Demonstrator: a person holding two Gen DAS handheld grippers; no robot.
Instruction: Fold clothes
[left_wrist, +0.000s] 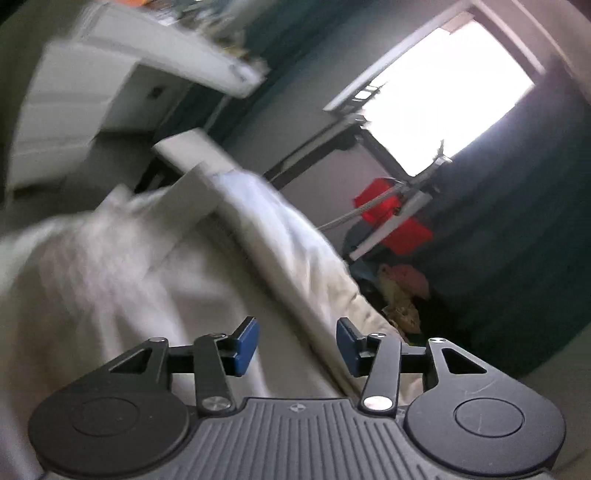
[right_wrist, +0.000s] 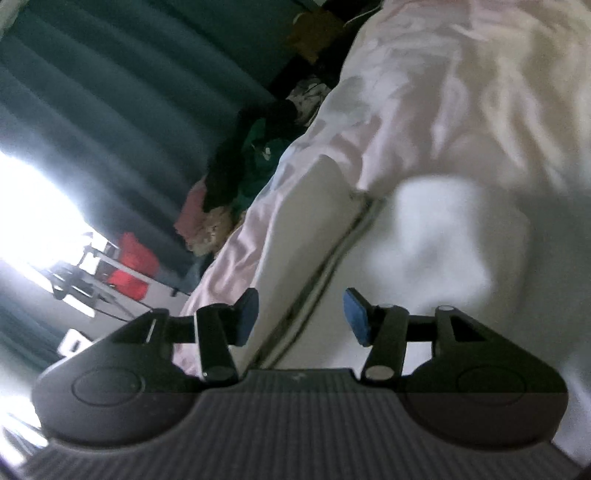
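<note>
My left gripper is open, its blue pads apart with nothing between them, above a blurred pale cloth surface that looks like a bed with a white garment on it. My right gripper is also open and empty, hovering over a white garment lying on pinkish-white bedding. A seam or hem of the white garment runs diagonally just ahead of the right fingers. Both views are tilted and motion-blurred.
A heap of coloured clothes, also visible as the clothes heap in the left view, lies beside the bed against dark teal curtains. A red item on a rack stands by a bright window. White furniture is at the upper left.
</note>
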